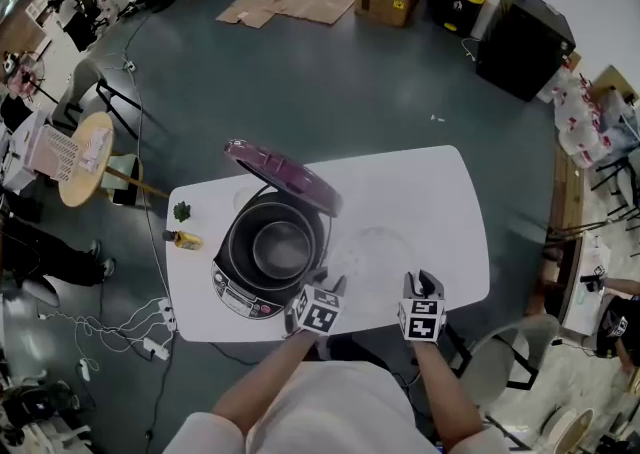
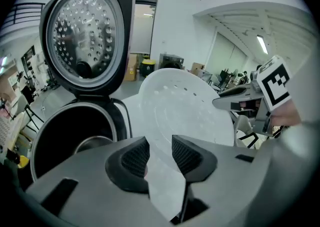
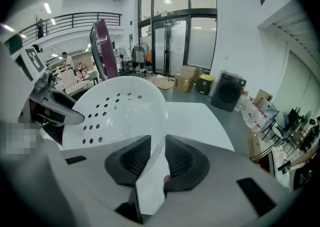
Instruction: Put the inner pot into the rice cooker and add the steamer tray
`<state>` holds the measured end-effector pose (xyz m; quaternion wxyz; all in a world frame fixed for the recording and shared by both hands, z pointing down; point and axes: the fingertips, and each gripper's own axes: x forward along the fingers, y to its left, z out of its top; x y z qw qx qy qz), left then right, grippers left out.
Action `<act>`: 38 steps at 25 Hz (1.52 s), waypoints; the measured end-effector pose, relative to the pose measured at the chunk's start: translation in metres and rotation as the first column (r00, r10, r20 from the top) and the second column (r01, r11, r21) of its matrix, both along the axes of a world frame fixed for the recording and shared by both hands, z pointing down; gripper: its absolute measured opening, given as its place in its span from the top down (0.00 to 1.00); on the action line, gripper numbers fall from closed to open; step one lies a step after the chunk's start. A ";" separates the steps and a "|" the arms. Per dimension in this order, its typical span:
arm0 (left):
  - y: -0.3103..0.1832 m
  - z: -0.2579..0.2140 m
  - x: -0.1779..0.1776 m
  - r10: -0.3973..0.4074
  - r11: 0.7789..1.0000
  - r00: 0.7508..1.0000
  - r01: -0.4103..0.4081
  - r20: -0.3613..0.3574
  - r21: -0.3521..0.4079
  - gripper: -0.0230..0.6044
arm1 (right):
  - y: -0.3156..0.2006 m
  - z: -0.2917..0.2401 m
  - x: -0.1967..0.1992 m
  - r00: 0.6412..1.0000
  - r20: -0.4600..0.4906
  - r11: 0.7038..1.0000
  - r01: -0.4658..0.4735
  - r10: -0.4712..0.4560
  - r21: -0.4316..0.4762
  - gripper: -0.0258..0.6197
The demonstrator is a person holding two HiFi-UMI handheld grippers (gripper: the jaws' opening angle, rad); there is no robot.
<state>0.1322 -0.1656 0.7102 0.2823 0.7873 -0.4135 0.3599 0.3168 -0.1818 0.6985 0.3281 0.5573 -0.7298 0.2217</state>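
A white perforated steamer tray [image 2: 180,106] [image 3: 120,111] hangs tilted between both grippers, just right of the rice cooker [image 1: 240,277]. My left gripper [image 2: 160,153] [image 1: 335,284] is shut on the tray's rim tab on one side. My right gripper [image 3: 157,158] [image 1: 422,282] is shut on the opposite rim. The tray [image 1: 375,250] shows only faintly against the white table [image 1: 440,202]. The cooker's lid [image 1: 285,177] [image 2: 85,36] stands open. The metal inner pot [image 1: 280,247] [image 2: 92,143] sits inside the cooker.
A small yellow item [image 1: 185,239] and a green item [image 1: 181,211] lie on the table's left end. A chair [image 1: 510,352] stands at the table's near right corner. Power strips and cables [image 1: 155,332] lie on the floor to the left.
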 end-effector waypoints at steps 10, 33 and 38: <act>0.011 -0.029 -0.063 -0.047 0.998 0.999 0.046 0.020 0.051 0.73 | 0.004 -0.033 -0.065 0.997 0.003 0.996 0.072 -0.072 0.059 0.80; 0.008 -0.045 -0.225 -0.118 0.989 0.982 0.102 0.146 0.109 0.72 | -0.009 -0.053 -0.234 0.974 0.004 0.970 0.225 -0.226 0.095 0.79; -0.003 -0.041 -0.251 -0.079 0.991 0.970 0.051 0.229 0.126 0.69 | -0.015 -0.048 -0.261 0.972 -0.004 0.969 0.234 -0.234 0.081 0.78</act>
